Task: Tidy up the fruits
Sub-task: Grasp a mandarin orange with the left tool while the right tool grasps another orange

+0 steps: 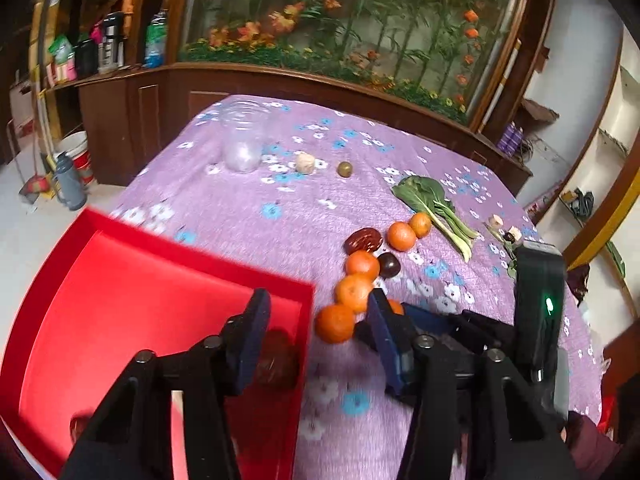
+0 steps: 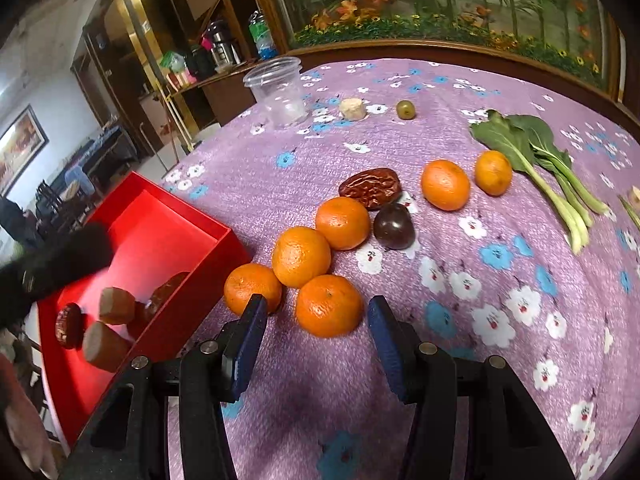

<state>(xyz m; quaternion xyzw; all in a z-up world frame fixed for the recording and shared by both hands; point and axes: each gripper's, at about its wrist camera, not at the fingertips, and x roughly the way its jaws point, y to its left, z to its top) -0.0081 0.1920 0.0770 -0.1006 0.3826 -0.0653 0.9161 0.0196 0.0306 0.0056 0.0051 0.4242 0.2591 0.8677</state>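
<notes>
We bring our right gripper point(image 2: 316, 340), jaws apart and empty, toward the nearest orange point(image 2: 329, 306); next we close, then carry it left to the red box point(image 2: 192, 216). Our left gripper point(image 1: 316, 336) hangs empty, half-wide.

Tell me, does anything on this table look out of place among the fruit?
Yes. A leafy green vegetable lies beside the oranges, and it is not a fruit. Nothing looks spilled or damaged.

Tangerines point(image 2: 316, 264) on the tablecloth point(image 2: 440, 360) just right of the box point(image 2: 168, 224)

table point(image 2: 320, 380): purple floral cloth | on it: red box point(image 2: 208, 264), tangerines point(image 2: 301, 256), jujube point(image 2: 370, 188), greens point(image 2: 532, 152), cup point(image 2: 280, 92)
</notes>
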